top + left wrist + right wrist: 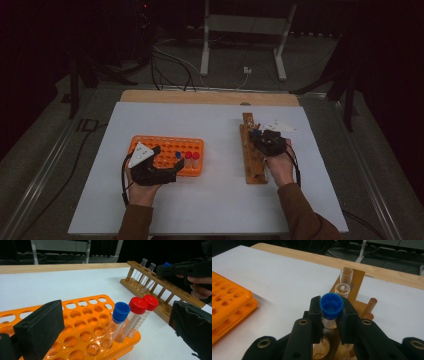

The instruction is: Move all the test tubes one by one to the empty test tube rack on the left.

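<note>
An orange tube rack (160, 149) lies left of centre on the white table. At its right end stand a blue-capped tube (121, 312) and two red-capped tubes (138, 305). My left gripper (169, 157) is open, its jaws wide apart on either side of those tubes and touching none. To the right lies a long wooden rack (252, 162) with two empty glass tubes (342, 288) at its far end. My right gripper (332, 308) is shut on another blue-capped tube (332, 303) that stands upright in the wooden rack, pads pressing just under the cap.
The white table sheet (215, 200) has a bare wooden strip (210, 97) along its far edge. Behind the table, cables (170, 65) and a white stand frame (240, 30) sit on the floor. Most holes of the orange rack (227, 302) are empty.
</note>
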